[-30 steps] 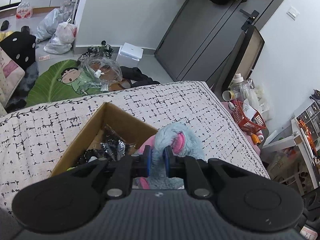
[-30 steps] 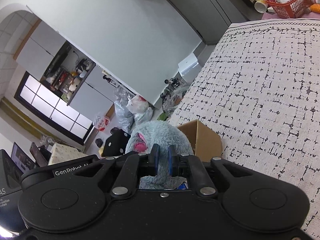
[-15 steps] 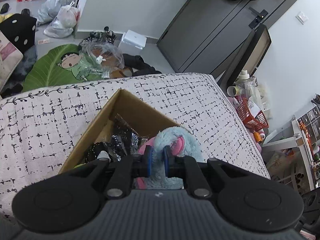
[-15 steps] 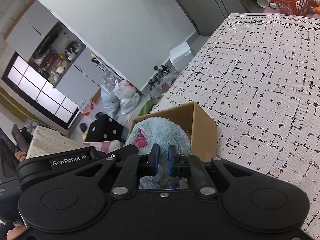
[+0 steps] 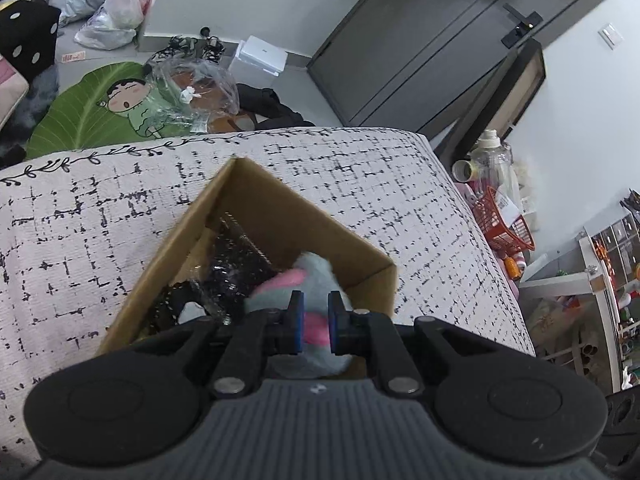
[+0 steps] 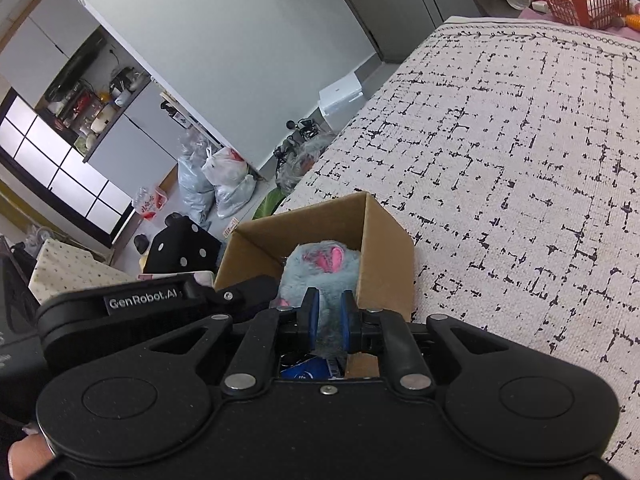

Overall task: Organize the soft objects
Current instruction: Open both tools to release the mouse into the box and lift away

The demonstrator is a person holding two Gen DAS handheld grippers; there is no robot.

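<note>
Trouble is likeliest at release. I am holding the fluffy grey-blue plush toy with pink patches [image 5: 316,280] down inside the open brown cardboard box [image 5: 256,196] on the patterned bed cover [image 5: 80,216], with both left tongs [image 5: 314,320] and right tongs [image 6: 329,314] pinching its fur. Right jaws are just beginning to loosen, fur between them. If fur is snagging on a pad, the toy may ride back out, or the light box may tip toward the bed's edge.

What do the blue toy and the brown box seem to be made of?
Plush toy: looks like soft synthetic fur, matte grey-blue with pink patches; the fuzzy pile shows at its edges. Cardboard box: plain brown cardboard, matte and uncoated, with thin raw-cut rims; whether it is corrugated cannot be seen.
</note>
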